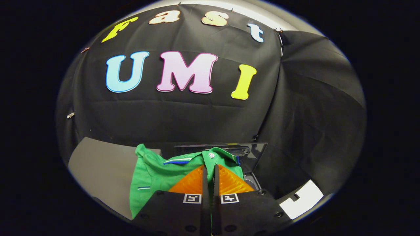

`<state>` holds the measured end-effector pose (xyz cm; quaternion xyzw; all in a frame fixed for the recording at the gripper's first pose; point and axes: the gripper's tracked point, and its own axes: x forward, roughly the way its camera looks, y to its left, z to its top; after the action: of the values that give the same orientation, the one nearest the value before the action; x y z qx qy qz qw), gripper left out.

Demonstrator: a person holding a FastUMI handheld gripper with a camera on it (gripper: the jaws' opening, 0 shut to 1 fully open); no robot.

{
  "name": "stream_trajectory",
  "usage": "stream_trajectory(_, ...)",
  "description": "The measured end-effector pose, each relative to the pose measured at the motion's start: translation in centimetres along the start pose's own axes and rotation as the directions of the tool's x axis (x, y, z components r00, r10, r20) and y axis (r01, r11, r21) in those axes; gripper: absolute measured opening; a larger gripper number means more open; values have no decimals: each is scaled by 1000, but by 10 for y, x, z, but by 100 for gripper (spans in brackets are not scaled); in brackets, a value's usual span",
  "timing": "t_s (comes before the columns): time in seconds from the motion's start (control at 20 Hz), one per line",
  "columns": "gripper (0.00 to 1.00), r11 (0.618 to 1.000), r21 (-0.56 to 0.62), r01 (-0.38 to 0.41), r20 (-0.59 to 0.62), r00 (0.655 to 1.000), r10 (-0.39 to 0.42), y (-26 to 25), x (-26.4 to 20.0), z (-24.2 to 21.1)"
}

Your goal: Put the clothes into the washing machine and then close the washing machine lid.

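A green polo shirt [154,173] with a blue-and-white trimmed collar hangs from my gripper [210,168], whose fingers are shut on the cloth near the buttoned placket. The shirt drapes to the left of and below the fingers. Beyond the fingers stands the washing machine's raised transparent lid [252,154], and a slice of the machine's opening [251,182] shows just right of the fingers. The shirt hides most of the machine.
A grey table surface [98,170] lies to the left of the shirt. A white block with a dark notch [302,200] sits at the lower right. The black cloth wall rises behind and to the right.
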<state>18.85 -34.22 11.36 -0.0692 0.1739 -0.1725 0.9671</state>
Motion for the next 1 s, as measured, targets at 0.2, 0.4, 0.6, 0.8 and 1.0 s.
stream_trajectory(0.2,7,1000,-11,-6,-28,1000,6,-35,33,-33)
stream_trajectory(0.4,7,999,-33,-12,-104,995,9,-50,69,-83)
stream_trajectory(0.6,7,999,-17,-35,-171,985,32,-55,98,-133)
stream_trajectory(0.8,7,997,-7,-82,-246,966,77,-44,130,-181)
stream_trajectory(1.0,7,992,-39,-120,-339,935,100,-33,159,-227)
